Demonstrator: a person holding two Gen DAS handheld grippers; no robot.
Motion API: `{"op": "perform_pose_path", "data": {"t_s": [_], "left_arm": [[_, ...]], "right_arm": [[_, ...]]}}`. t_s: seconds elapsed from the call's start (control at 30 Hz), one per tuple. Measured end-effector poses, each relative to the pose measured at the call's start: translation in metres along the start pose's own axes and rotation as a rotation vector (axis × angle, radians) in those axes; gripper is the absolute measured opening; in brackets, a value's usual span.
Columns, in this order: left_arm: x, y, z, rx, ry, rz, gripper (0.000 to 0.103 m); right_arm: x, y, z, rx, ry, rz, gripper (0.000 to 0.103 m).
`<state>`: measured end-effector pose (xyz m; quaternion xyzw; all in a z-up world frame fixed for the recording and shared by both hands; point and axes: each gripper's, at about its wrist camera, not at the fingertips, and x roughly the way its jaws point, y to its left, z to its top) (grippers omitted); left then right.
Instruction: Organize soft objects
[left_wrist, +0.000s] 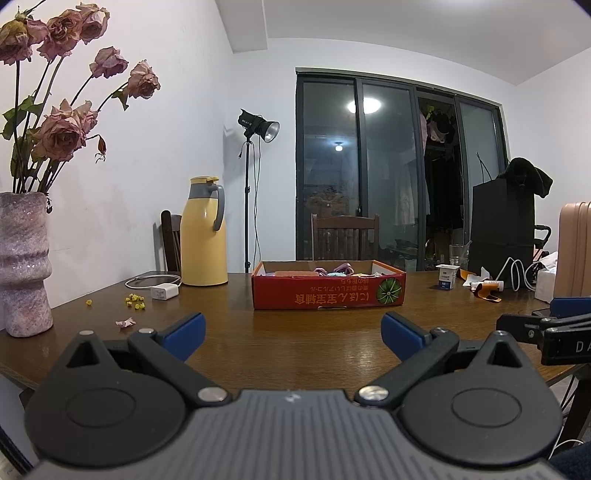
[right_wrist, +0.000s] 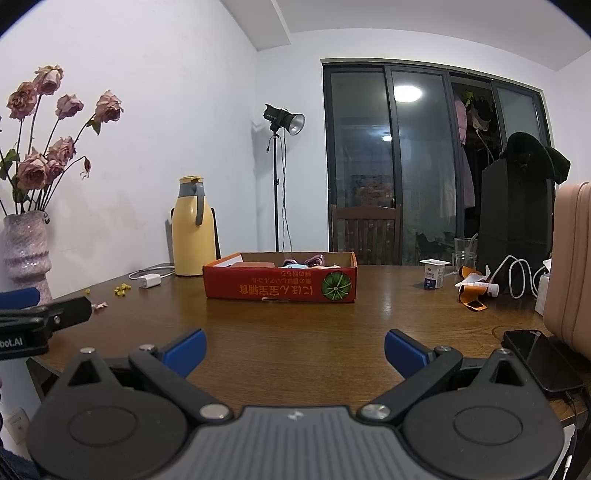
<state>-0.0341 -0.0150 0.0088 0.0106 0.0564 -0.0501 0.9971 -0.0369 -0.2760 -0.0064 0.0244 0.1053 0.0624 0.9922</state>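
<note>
Hand-held grippers (left_wrist: 291, 334) (right_wrist: 295, 350) level, spread, empty.

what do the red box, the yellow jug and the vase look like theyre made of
Red box: printed cardboard, matte; its inner walls and cut top edges show plain brown board.
Yellow jug: probably plastic or painted metal, smooth satin shell with a grey moulded handle; the look leaves it open.
Vase: likely glazed ceramic, mottled pink-grey, with a speckled, slightly glossy surface.

Soft objects (left_wrist: 334, 269) mostly hidden behind red box (left_wrist: 328, 291) wall
</note>
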Motion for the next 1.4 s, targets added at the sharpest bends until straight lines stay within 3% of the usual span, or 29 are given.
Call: {"op": "perform_pose_path", "data": {"t_s": [1.4], "left_arm": [[-0.0042,-0.0015,0.0039,0.008,-0.047,0.037,0.103]], "right_arm": [[0.0004,0.0038,0.0011,-0.019,-0.017,0.001,0.103]]}}
